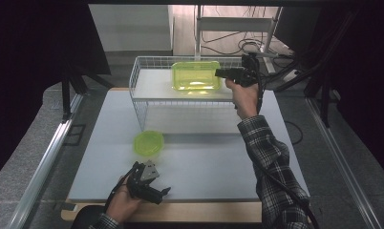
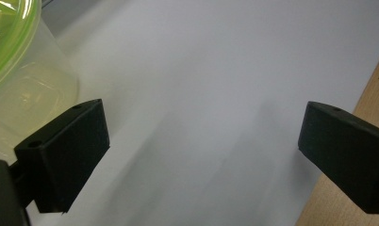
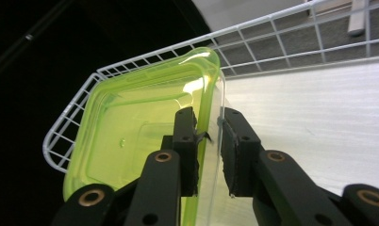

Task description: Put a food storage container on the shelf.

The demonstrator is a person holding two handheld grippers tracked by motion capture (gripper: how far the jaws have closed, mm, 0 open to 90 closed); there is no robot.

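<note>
Left gripper: lower left of the high view, low over the table's near edge, jaws spread wide with nothing between them.
Round container: green-lidded, left of centre on the table, just beyond the left gripper; it fills the upper left of the left gripper view.
Right gripper: upper right of centre in the high view, level at the rack; jaws narrow, astride the near wall of the rectangular container, with small gaps at the pads.
Rectangular container: green, top centre, on the wire rack.
</note>
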